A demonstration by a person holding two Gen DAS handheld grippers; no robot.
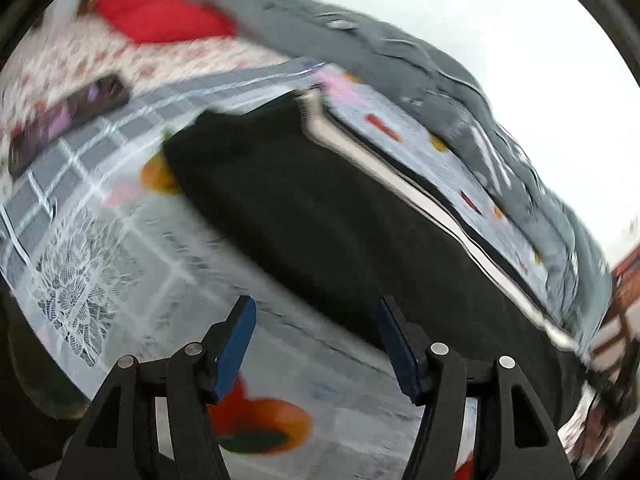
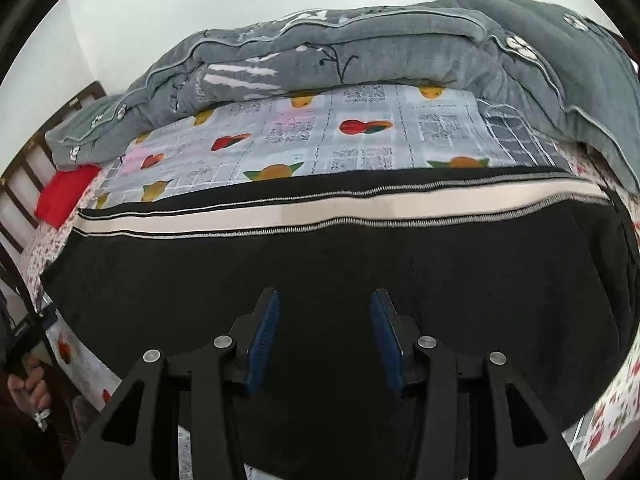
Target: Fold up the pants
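Black pants (image 2: 320, 256) with a white side stripe (image 2: 340, 210) lie flat across the bed. My right gripper (image 2: 324, 308) is open and empty, just above the black cloth. In the blurred left wrist view the pants (image 1: 320, 208) run from the middle to the lower right. My left gripper (image 1: 316, 316) is open and empty, near the near edge of the pants, its right finger over the cloth and its left finger over the fruit-print sheet (image 1: 168, 272).
A rolled grey quilt (image 2: 360, 48) lies along the far side of the bed. A red pillow (image 1: 160, 12) and a dark phone (image 1: 68, 120) lie on the sheet. A wooden headboard (image 2: 24, 184) stands at the left. A hand (image 2: 28, 388) shows at lower left.
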